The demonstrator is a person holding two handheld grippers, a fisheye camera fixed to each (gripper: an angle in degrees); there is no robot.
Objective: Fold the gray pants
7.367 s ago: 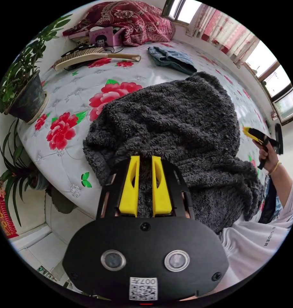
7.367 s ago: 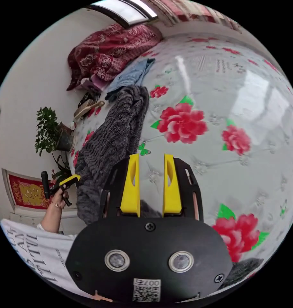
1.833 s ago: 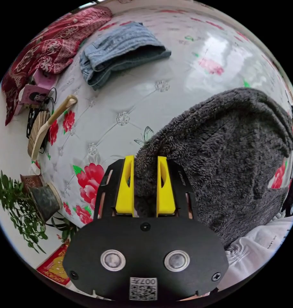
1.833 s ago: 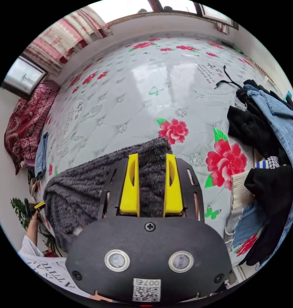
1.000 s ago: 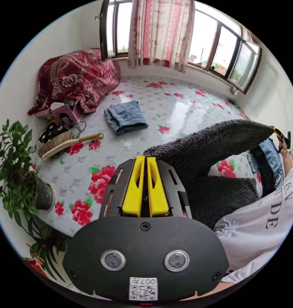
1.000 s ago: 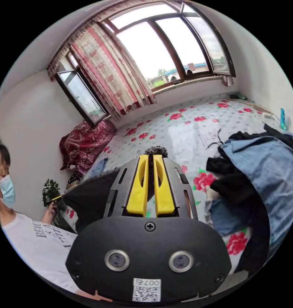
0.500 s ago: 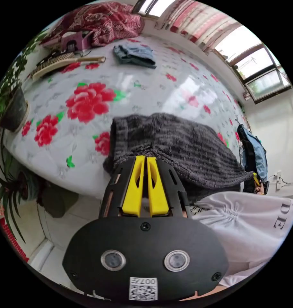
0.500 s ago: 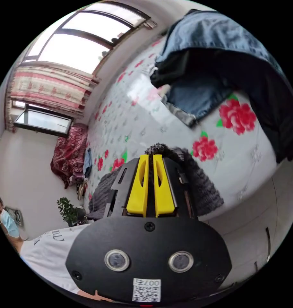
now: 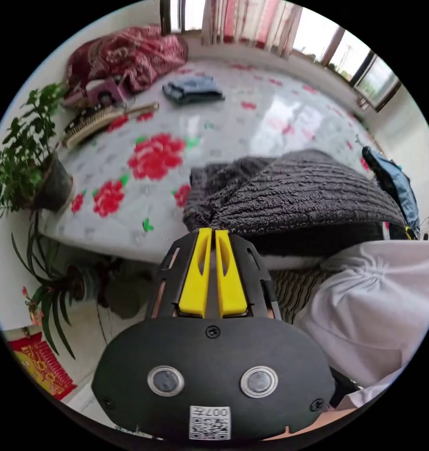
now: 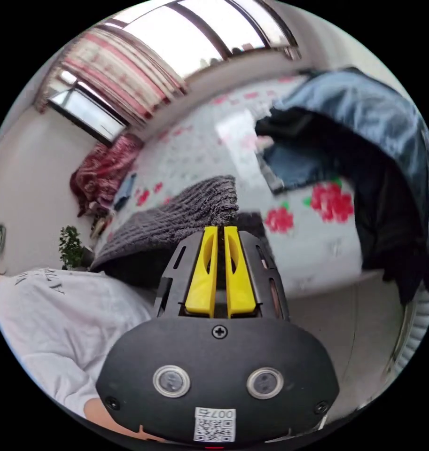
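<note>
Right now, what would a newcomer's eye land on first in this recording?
The fuzzy gray pants, stretched in a wide band between the left gripper and right gripper, both shut on its corners. Behind it lies the bed cover with red flowers, and a dark clothes pile heaped at its far side.

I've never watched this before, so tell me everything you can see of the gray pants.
The gray pants are thick, fuzzy, ribbed fleece, dark charcoal. They are bunched and doubled over, partly resting on the flowered bed near its edge. The left tool pinches one end; the right tool pinches the other, with the cloth stretched between them.
</note>
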